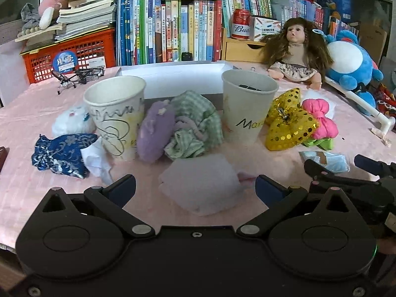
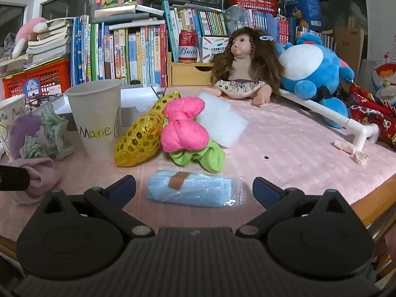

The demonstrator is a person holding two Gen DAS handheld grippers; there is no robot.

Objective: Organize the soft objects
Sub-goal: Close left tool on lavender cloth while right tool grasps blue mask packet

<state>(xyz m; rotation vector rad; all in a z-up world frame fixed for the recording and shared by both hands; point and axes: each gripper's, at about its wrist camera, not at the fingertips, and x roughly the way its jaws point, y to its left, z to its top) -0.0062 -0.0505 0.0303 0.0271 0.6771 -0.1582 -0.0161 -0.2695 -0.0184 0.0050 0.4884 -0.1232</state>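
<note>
My left gripper (image 1: 195, 189) is open, its fingers either side of a pale pink folded cloth (image 1: 200, 183) on the pink table. Behind it lie a purple pouch (image 1: 154, 133) and a green checked cloth (image 1: 195, 126) between two paper cups (image 1: 116, 118) (image 1: 246, 106). A blue brocade bag (image 1: 61, 154), white tissue (image 1: 95, 159) and white fluffy toy (image 1: 70, 121) lie left. My right gripper (image 2: 194, 189) is open around a bagged blue face mask (image 2: 190, 191). Beyond it lie a gold sequin bow (image 2: 141, 138), a pink bow (image 2: 184, 126) on green cloth (image 2: 200, 158), and white padding (image 2: 222, 123).
A white box (image 1: 178, 79) stands behind the cups. A doll (image 2: 243, 66) and blue plush (image 2: 314, 74) sit at the back right by a white pipe (image 2: 329, 115). Books, a red crate (image 1: 71, 54) and a can (image 2: 188, 45) line the back. The table edge (image 2: 371, 198) is near right.
</note>
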